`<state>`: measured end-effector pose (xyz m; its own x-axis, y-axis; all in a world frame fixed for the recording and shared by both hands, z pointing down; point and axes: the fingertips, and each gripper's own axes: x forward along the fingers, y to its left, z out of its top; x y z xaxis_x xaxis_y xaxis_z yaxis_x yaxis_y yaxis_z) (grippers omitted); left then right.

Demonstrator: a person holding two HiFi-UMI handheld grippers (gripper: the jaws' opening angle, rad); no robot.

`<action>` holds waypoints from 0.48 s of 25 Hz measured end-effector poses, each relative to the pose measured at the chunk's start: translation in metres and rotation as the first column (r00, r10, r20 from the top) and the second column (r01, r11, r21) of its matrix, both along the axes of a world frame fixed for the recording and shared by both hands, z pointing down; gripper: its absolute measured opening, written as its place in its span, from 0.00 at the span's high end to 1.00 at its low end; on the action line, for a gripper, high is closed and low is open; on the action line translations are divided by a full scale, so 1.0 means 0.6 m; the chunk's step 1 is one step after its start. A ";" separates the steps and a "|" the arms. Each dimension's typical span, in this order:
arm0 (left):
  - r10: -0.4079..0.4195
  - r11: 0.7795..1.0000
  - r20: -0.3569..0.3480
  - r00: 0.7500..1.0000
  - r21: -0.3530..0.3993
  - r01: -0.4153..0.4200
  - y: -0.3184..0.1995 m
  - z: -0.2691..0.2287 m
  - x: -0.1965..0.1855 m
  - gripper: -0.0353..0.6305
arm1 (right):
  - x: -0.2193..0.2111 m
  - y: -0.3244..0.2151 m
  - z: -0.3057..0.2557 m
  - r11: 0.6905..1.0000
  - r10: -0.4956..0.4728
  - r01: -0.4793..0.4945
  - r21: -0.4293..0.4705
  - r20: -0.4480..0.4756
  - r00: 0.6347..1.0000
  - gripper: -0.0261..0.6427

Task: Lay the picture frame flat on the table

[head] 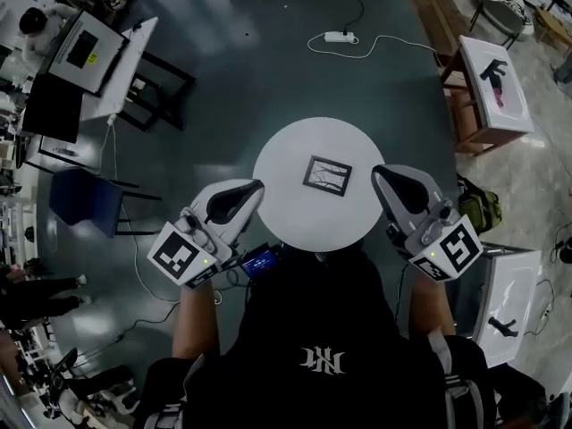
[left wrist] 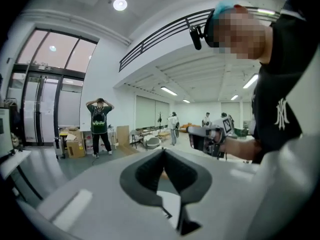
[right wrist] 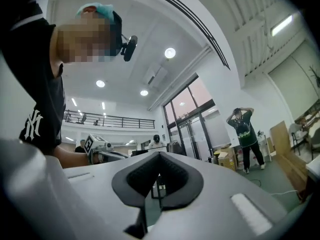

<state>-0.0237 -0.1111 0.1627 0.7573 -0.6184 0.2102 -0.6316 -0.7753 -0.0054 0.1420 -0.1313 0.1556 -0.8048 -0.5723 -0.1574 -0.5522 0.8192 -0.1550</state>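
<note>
Fingers of the left gripper [head: 256, 186] are pressed together on nothing, the tip hanging over the left rim of the round white table [head: 295, 229]. To its right, apart from it, the picture frame [head: 327, 174] lies flat near the table's middle. Further right, the right gripper [head: 379, 173] hangs over the opposite rim, jaws likewise closed and empty, clear of the frame. On the floor, a blue chair [head: 85, 199] stands far left and a green bag [head: 479, 208] lies just right of the table.

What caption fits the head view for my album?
A picture frame on a round table, left gripper and right gripper hovering beside it.
</note>
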 end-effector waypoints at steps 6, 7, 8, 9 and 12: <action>0.028 1.000 -0.059 0.998 0.012 -0.028 0.048 0.000 -0.034 0.94 | -0.033 0.065 0.010 0.999 -0.014 0.016 -0.040 0.040 0.999 0.96; 0.044 0.999 -0.072 0.996 0.017 -0.043 0.057 -0.005 -0.046 0.94 | -0.045 0.079 0.004 0.999 -0.011 0.013 -0.037 0.041 0.999 0.96; 0.061 0.998 -0.086 0.994 0.031 -0.058 0.066 -0.012 -0.059 0.94 | -0.060 0.094 -0.002 0.999 -0.008 0.010 -0.033 0.041 0.999 0.96; 0.077 0.996 -0.100 0.992 0.047 -0.072 0.075 -0.020 -0.074 0.94 | -0.078 0.110 -0.008 0.999 -0.007 0.008 -0.031 0.043 0.999 0.96; 0.107 0.993 -0.137 0.985 0.073 -0.097 0.112 -0.034 -0.140 0.94 | -0.154 0.156 -0.016 0.999 -0.014 0.017 -0.050 0.057 0.998 0.96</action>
<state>-0.1077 -0.0439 0.1423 0.8362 -0.5453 0.0587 -0.5473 -0.8366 0.0247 0.0494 -0.0375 0.1462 -0.8044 -0.5678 -0.1747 -0.5282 0.8181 -0.2272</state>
